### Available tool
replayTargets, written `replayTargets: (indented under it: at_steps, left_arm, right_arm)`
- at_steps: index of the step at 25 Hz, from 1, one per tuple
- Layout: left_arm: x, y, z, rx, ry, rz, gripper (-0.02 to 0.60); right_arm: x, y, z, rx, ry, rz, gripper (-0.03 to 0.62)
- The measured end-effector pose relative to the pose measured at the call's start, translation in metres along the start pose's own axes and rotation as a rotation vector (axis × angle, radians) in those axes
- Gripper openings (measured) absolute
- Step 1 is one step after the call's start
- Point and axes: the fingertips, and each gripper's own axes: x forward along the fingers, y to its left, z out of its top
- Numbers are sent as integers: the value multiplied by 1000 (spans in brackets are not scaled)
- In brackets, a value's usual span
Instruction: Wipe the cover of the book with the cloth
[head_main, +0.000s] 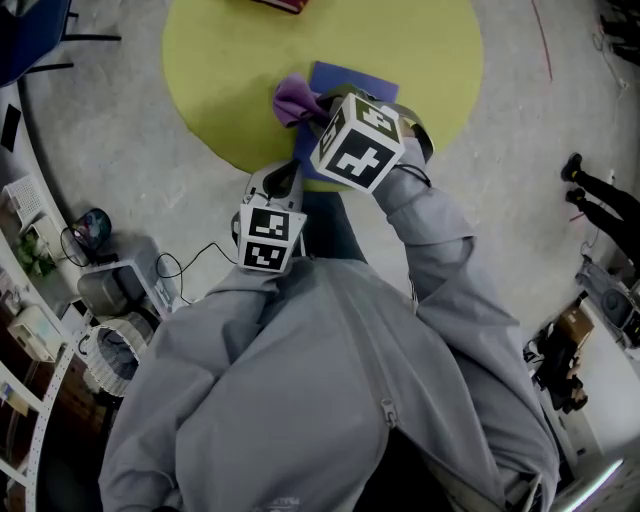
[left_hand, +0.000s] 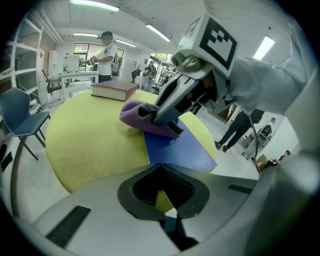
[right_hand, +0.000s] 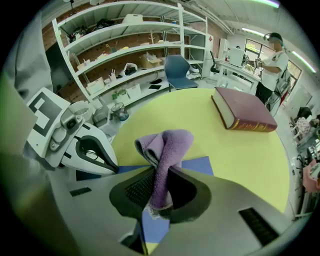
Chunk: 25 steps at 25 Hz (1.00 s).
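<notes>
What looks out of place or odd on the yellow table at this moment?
Nothing is spilled or damaged. The purple cloth is bunched into a lump between the fingers of the right gripper, not spread flat on the blue book. The maroon book lies apart, closed.

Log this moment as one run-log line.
right gripper: shut on purple cloth | cloth on blue book cover | left gripper: shut, empty, by book's near edge | maroon book: far side, untouched
</notes>
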Motion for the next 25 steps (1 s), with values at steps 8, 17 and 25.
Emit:
replayTargets:
  at_steps: [8, 17, 25]
  left_arm:
    - [0, -5, 0, -7, -5, 8, 17]
    - [-2, -4, -1, -3, -4, 9, 17]
    - [-1, -2, 2, 8, -2, 14, 17]
  right_arm:
    - [2, 1, -12, 36, -2, 22, 84]
    - [-12, -1, -51, 74, 34, 5, 84]
    - [-24, -5, -88, 115, 76, -12, 84]
